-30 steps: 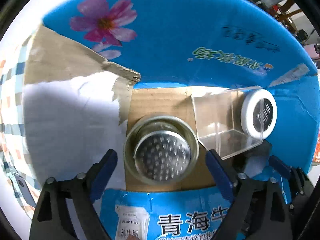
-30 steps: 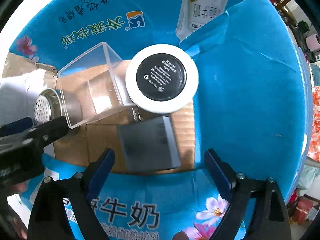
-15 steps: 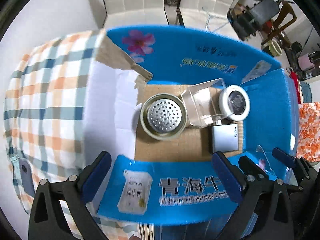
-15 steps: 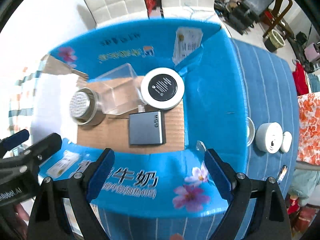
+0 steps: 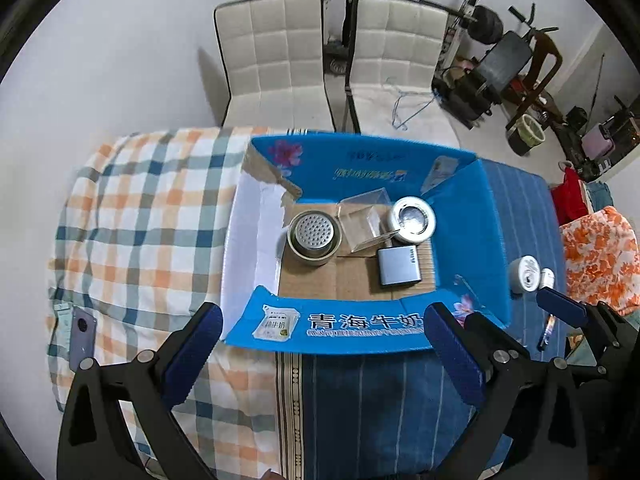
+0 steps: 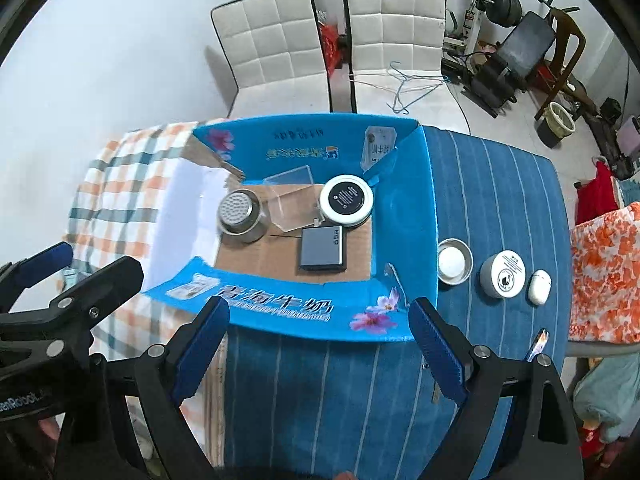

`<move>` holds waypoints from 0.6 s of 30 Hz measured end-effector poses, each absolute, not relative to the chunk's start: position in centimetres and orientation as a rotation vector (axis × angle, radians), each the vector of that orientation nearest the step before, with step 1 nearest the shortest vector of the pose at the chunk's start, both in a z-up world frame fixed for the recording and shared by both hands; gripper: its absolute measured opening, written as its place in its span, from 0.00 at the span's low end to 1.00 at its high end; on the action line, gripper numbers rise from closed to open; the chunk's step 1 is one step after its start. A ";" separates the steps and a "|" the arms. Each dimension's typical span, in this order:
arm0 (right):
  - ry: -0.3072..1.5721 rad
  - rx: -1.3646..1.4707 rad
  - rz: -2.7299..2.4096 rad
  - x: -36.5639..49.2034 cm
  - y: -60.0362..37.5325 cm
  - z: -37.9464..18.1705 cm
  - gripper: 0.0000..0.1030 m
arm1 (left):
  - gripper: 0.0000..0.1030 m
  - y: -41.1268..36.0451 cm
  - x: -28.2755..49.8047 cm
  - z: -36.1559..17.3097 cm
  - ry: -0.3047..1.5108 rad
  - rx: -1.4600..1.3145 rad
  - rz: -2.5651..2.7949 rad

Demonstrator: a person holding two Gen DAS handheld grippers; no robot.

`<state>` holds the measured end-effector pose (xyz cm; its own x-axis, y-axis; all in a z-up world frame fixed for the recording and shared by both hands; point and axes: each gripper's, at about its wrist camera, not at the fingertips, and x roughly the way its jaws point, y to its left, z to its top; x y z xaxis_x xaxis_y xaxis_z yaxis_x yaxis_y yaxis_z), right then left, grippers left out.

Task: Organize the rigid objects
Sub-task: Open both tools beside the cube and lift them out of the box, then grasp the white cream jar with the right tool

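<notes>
Blue cardboard box (image 5: pixel 476 216) with its flaps folded out sits on a cloth-covered table (image 6: pixel 500 184). On its brown floor lie a round metal strainer cup (image 5: pixel 313 237), a clear plastic cube (image 5: pixel 362 218), a white-rimmed round tin (image 5: pixel 412 219) and a flat grey rectangular charger (image 5: pixel 399 266). Both the left gripper (image 5: pixel 320 350) and right gripper (image 6: pixel 320 340) hang above the box's near flap, jaws spread wide with nothing between them; the left's have just been opening.
</notes>
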<state>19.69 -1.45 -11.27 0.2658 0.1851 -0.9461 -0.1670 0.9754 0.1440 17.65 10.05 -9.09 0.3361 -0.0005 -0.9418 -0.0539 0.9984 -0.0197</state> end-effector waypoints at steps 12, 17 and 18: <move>1.216 0.002 0.315 16.7 -2.6 -5.8 0.91 | 1.00 8.4 14.5 -4.4 1.138 -0.090 0.028; 1.216 0.045 0.311 16.8 -4.9 -5.7 0.91 | 1.00 7.1 14.3 -3.6 1.123 -0.083 0.023; 1.224 0.067 0.301 17.0 -6.0 -6.0 0.91 | 1.00 6.7 14.3 -3.5 1.122 -0.078 0.024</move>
